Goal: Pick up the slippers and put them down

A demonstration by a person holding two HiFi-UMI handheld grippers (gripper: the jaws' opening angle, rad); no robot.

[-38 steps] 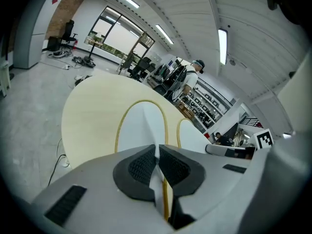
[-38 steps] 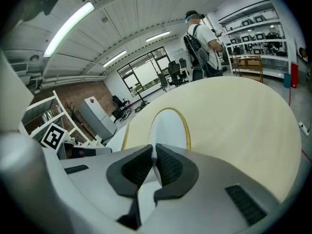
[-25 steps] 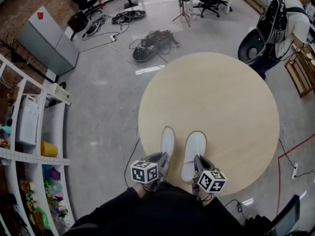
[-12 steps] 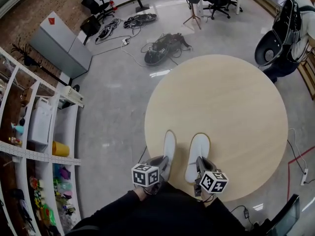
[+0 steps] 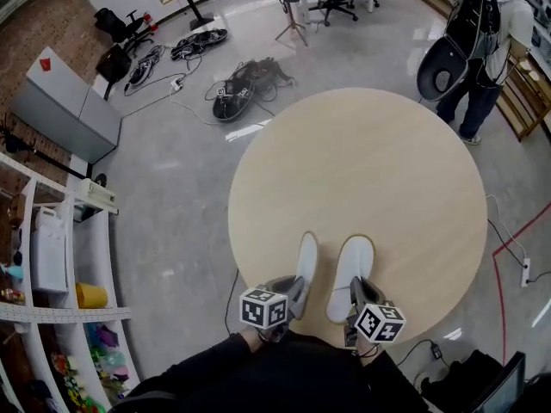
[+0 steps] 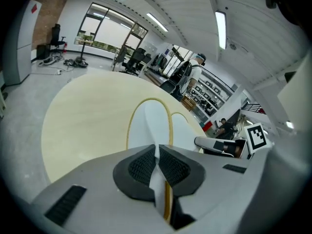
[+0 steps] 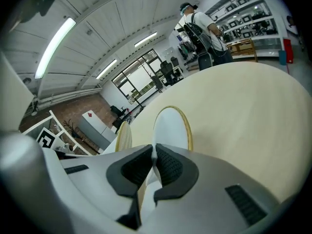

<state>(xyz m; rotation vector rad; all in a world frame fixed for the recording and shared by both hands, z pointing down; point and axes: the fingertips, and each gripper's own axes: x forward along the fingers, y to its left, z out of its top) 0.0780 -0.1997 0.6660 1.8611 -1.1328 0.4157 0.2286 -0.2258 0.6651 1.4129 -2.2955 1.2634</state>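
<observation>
Slippers [image 5: 355, 263]: heels pinched by left hand-held gripper [image 5: 297, 289] and right hand-held gripper [image 5: 356, 292].

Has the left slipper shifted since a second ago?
Yes, a little. The left slipper, pinched by the left gripper, is now farther from the round table's left rim, nearer the table's middle.

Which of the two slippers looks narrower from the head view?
The left slipper, clamped in the left gripper: it shows as a slim strip, while the right slipper shows as a broad oval.
</observation>
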